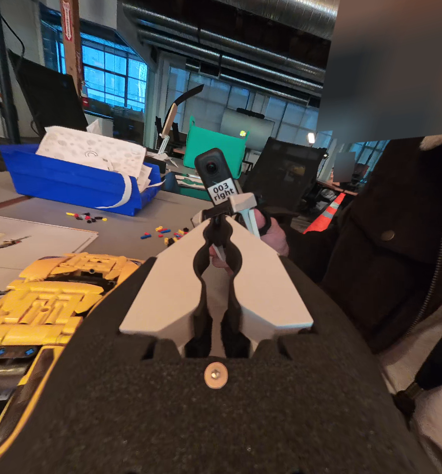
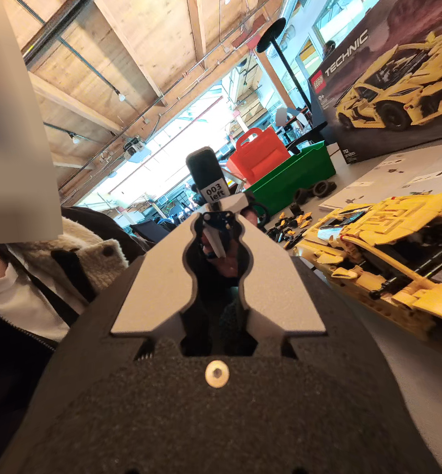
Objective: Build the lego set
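The two grippers face each other above the table, tip to tip; neither carries a part. The left gripper [image 1: 218, 220] has its jaws closed to a narrow slit with nothing between them; the right gripper [image 2: 216, 218] is likewise nearly closed and empty. The yellow lego car [image 1: 43, 302] lies on the table below and to the side of both, largely assembled but with its frame exposed along one flank. The step in hand appears to be a pause between placements (no piece is selected); the next move calls for lowering one gripper to the loose pieces [image 1: 163, 232], opening its jaws, and picking a small part squarely. A second scatter of black and yellow parts [image 2: 291, 225] and loose tyres [image 2: 317, 191] lies near the car. Containers: the blue bin [image 1: 73, 184] holds crumpled paper bags; the green bin [image 2: 291, 177] holds an orange case [image 2: 261, 156]; the set's box [image 2: 394, 84] stands behind.
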A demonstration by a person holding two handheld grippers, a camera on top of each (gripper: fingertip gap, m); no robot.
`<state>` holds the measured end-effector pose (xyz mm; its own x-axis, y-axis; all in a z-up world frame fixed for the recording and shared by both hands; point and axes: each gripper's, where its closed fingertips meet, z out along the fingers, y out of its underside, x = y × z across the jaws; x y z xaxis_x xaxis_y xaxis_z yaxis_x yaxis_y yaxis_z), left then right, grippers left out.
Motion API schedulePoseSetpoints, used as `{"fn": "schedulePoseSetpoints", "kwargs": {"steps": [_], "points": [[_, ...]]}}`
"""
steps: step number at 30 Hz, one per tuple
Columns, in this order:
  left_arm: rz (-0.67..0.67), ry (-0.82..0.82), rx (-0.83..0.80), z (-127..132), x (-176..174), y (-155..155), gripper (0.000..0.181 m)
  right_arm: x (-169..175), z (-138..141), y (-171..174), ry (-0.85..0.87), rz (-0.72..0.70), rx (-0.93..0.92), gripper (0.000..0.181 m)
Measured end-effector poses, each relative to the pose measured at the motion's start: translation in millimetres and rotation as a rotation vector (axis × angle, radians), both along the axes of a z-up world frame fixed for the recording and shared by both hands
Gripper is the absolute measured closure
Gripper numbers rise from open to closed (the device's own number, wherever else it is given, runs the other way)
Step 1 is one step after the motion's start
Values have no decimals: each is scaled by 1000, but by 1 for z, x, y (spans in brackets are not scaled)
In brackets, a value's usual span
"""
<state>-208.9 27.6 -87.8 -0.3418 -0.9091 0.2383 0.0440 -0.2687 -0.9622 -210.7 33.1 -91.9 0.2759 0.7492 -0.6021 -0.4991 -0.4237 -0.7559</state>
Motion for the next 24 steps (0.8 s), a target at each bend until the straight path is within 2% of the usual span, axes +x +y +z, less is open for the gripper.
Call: {"fn": "schedulePoseSetpoints", "kwargs": {"steps": [5, 11, 18, 22, 24], "points": [[82, 1, 167, -2, 1, 0, 177, 0, -1, 0, 125, 70, -68, 160], [200, 52, 459, -13, 4, 2, 177, 1, -11, 2, 192, 132, -155, 160], [125, 103, 514, -24, -1, -4, 177, -4, -22, -6, 12, 162, -121, 159], [125, 114, 576, -28, -1, -7, 177, -5, -26, -9, 88, 239, -192, 160], [116, 128, 604, -31, -2, -8, 177, -6, -29, -10, 72, 253, -203, 160]]}}
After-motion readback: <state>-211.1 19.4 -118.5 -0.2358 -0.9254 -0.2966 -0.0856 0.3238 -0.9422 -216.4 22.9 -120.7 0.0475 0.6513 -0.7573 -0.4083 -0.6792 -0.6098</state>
